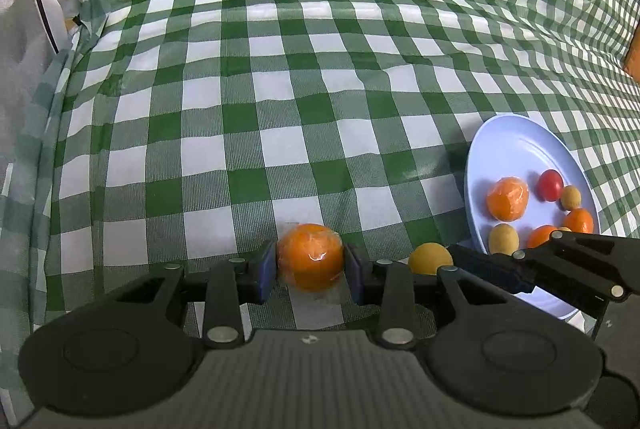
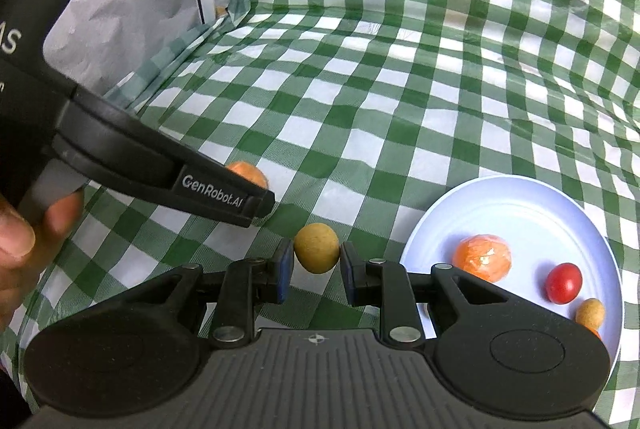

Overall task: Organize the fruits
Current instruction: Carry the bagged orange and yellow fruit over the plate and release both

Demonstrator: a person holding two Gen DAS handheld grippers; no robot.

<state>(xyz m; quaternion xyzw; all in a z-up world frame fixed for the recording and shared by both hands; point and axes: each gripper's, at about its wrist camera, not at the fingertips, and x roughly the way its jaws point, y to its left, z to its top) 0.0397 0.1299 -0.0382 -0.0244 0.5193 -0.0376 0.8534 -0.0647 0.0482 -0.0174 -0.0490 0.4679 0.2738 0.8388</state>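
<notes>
My left gripper (image 1: 311, 271) is shut on a plastic-wrapped orange (image 1: 310, 257), its blue pads pressed on both sides, low over the green checked cloth. My right gripper (image 2: 316, 265) is shut on a small tan-yellow round fruit (image 2: 317, 248), just left of a pale blue plate (image 2: 500, 205). In the left wrist view that tan fruit (image 1: 430, 259) shows right beside the orange, with the plate (image 1: 504, 133) further right. On the plate lie another wrapped orange (image 2: 482, 257), a red cherry tomato (image 2: 563, 283) and several small tan and orange fruits.
The green-and-white checked cloth (image 1: 280, 109) covers the table and rises up behind it. A grey bag (image 2: 132, 9) stands at the left edge. A person's hand (image 2: 24, 241) holds the left gripper's body (image 2: 216, 193), which crosses the right wrist view. Something orange (image 1: 634, 57) shows at the far right.
</notes>
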